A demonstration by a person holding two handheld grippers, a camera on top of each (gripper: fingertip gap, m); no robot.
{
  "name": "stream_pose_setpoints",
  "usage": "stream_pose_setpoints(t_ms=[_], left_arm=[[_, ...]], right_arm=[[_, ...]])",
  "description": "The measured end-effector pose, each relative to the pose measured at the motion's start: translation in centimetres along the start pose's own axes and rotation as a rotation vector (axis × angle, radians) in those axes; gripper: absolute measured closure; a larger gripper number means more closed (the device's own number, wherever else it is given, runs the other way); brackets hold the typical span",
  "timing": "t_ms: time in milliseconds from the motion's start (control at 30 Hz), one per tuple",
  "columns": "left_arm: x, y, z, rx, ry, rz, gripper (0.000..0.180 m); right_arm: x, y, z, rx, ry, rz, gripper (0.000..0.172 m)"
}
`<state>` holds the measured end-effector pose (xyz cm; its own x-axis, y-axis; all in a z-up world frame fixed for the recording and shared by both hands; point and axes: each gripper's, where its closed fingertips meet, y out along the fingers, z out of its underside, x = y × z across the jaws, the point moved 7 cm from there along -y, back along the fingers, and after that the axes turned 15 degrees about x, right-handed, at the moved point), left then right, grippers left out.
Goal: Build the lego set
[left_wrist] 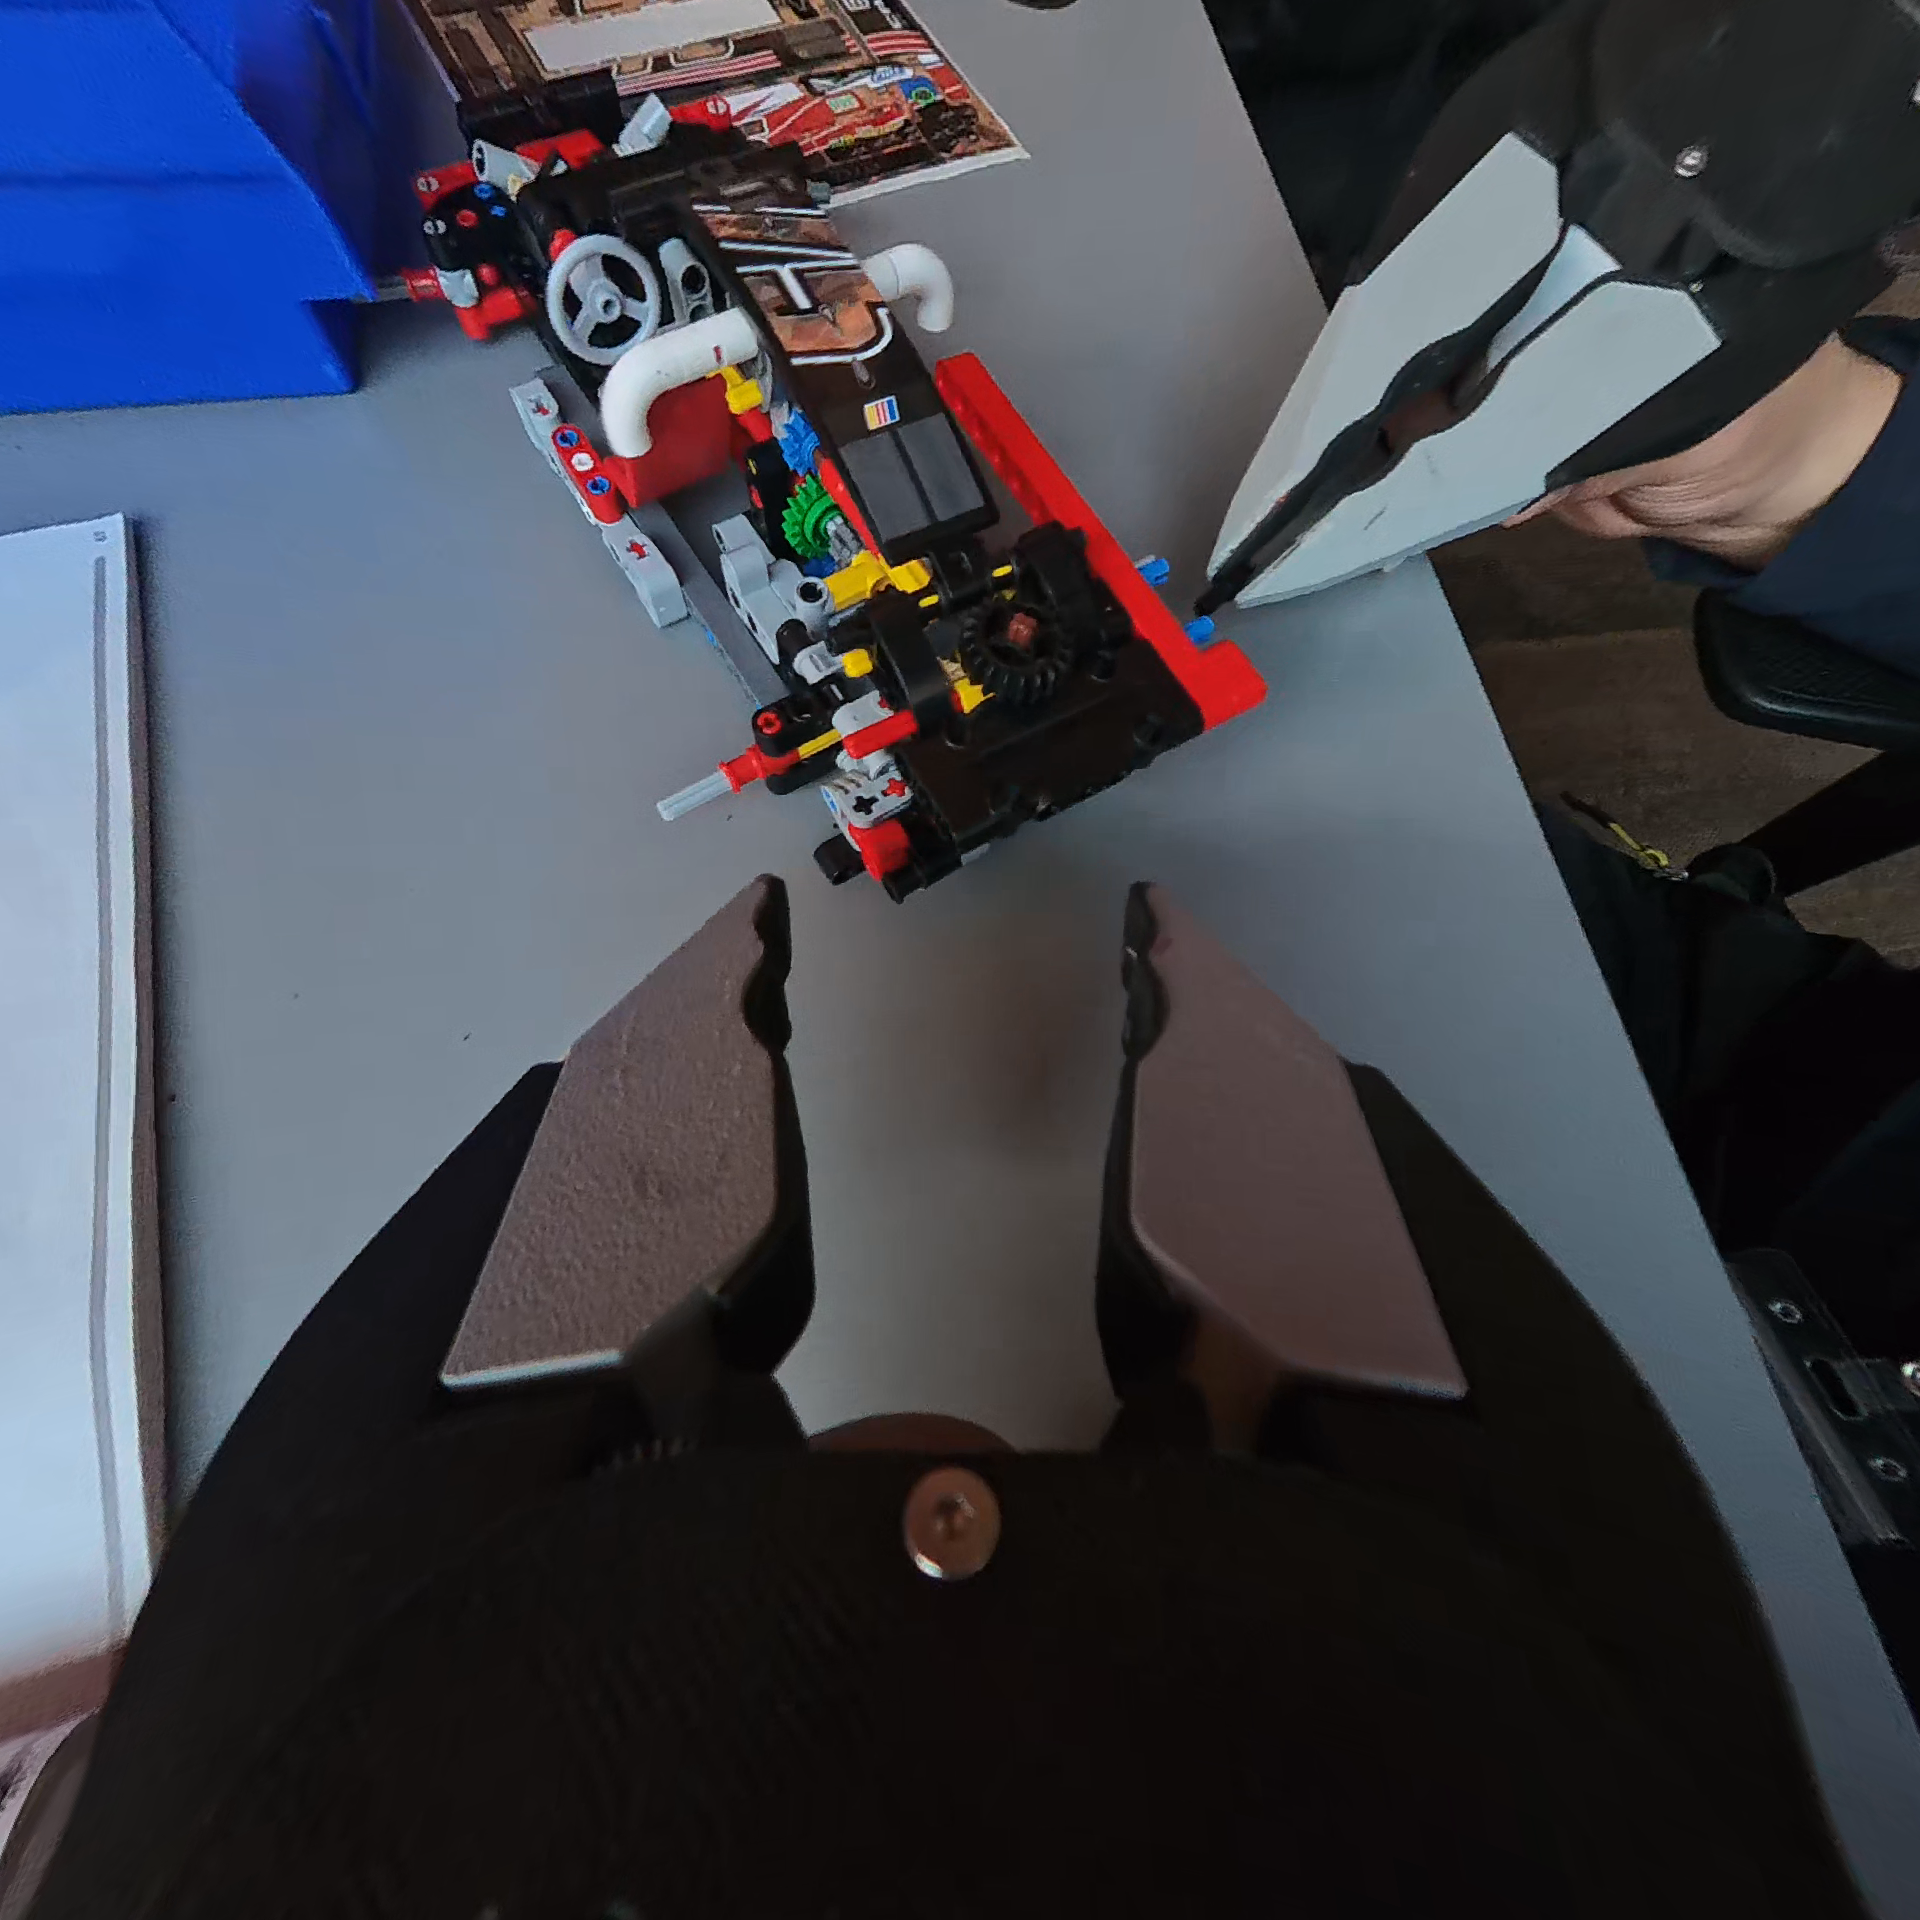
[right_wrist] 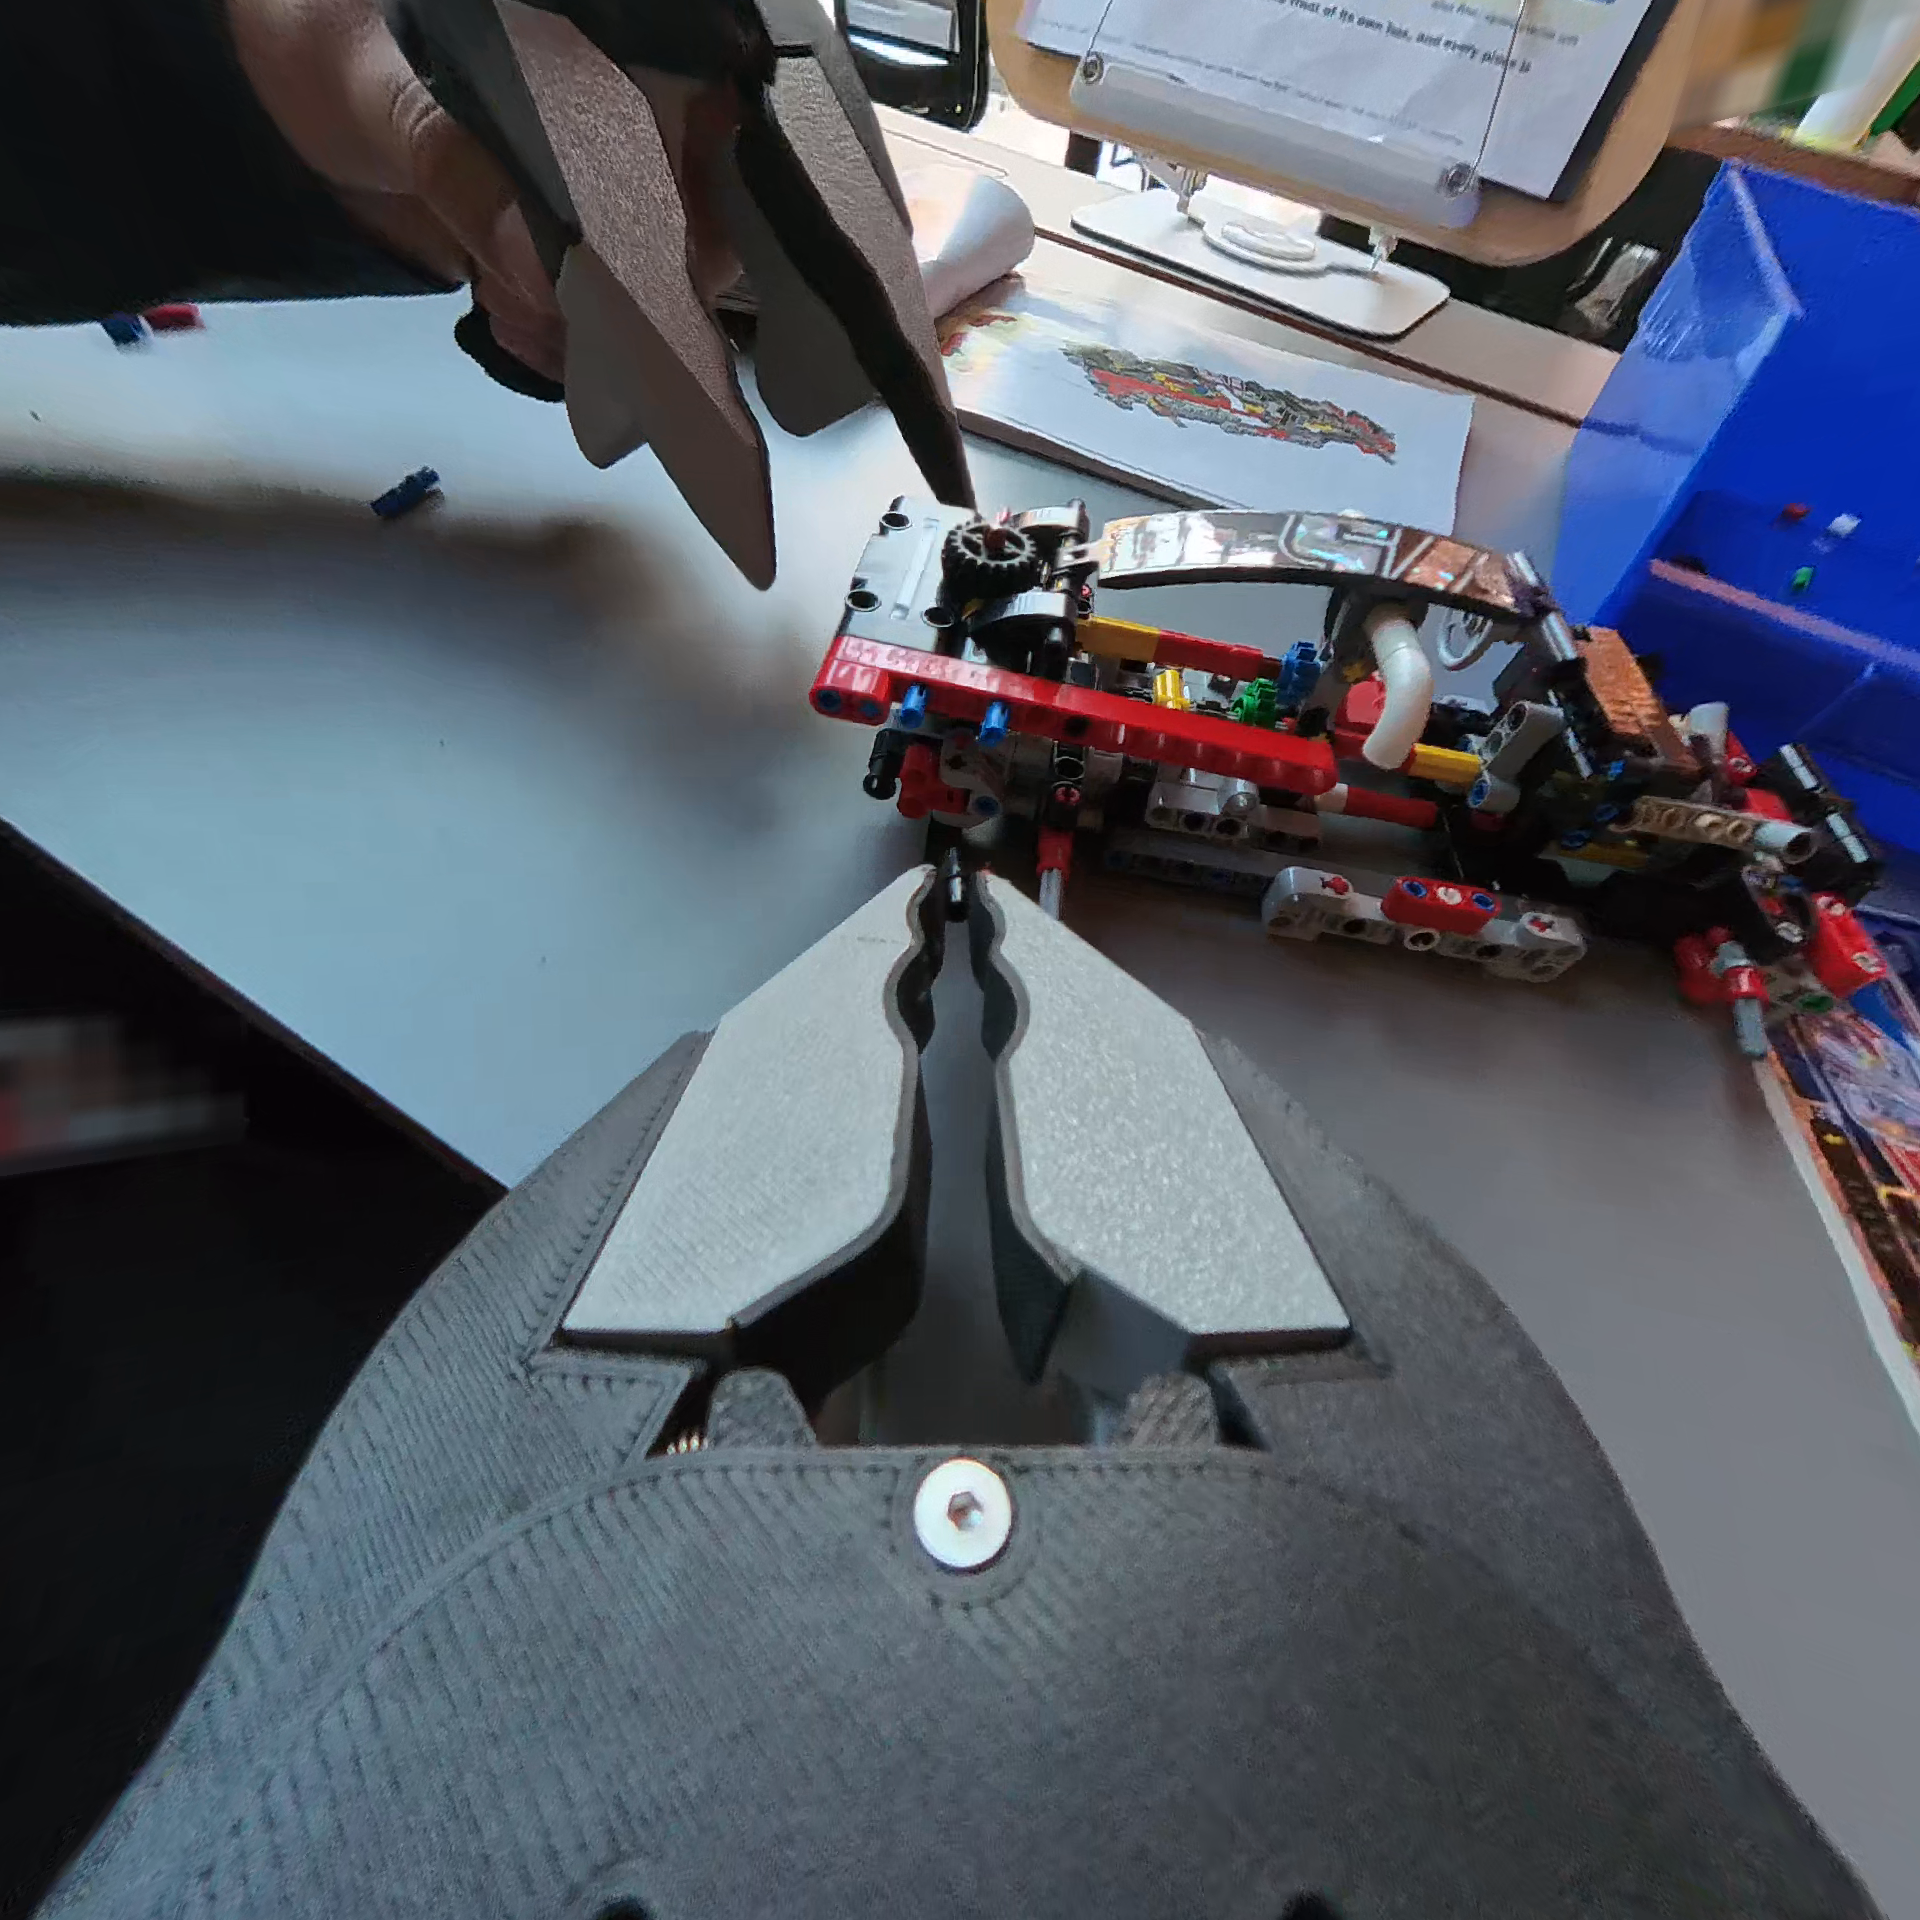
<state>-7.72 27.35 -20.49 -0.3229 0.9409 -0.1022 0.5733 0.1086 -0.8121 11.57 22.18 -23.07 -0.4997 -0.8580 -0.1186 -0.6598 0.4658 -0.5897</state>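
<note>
A partly built toy-brick car chassis (left_wrist: 831, 499) in red, black and grey lies on the grey table (left_wrist: 416, 779). My left gripper (left_wrist: 956, 904) is open with nothing between its fingers, just short of the chassis's near end. It also shows in the right wrist view (right_wrist: 862, 535), above that end near a black gear (right_wrist: 987, 551). My right gripper (right_wrist: 954, 883) is shut on a small black pin (right_wrist: 951, 888) at its fingertips. It holds the pin beside the red side beam (right_wrist: 1091, 707), close to two blue pins (right_wrist: 992, 722). The right gripper also shows in the left wrist view (left_wrist: 1210, 597).
A blue bin (left_wrist: 156, 208) stands behind the chassis and shows in the right wrist view (right_wrist: 1766, 468). A printed booklet (left_wrist: 831, 83) lies beyond it. A white board (left_wrist: 62, 1039) lies at the left. A loose blue pin (right_wrist: 405, 490) lies on the table. The table edge (left_wrist: 1558, 831) runs along the right.
</note>
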Motion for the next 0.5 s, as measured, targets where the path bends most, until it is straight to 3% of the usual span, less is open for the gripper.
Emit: stream_pose_setpoints(t_ms=[300,500], left_arm=[[-0.8,1.5,-0.7,0.061,0.050,-0.008,0.114],[-0.6,1.7,-0.9,0.053,-0.012,0.034,0.094]], right_arm=[[0.5,0.3,0.0,0.018,-0.106,0.060,0.170],[0.6,-0.2,0.2,-0.014,-0.112,0.010,0.170]])
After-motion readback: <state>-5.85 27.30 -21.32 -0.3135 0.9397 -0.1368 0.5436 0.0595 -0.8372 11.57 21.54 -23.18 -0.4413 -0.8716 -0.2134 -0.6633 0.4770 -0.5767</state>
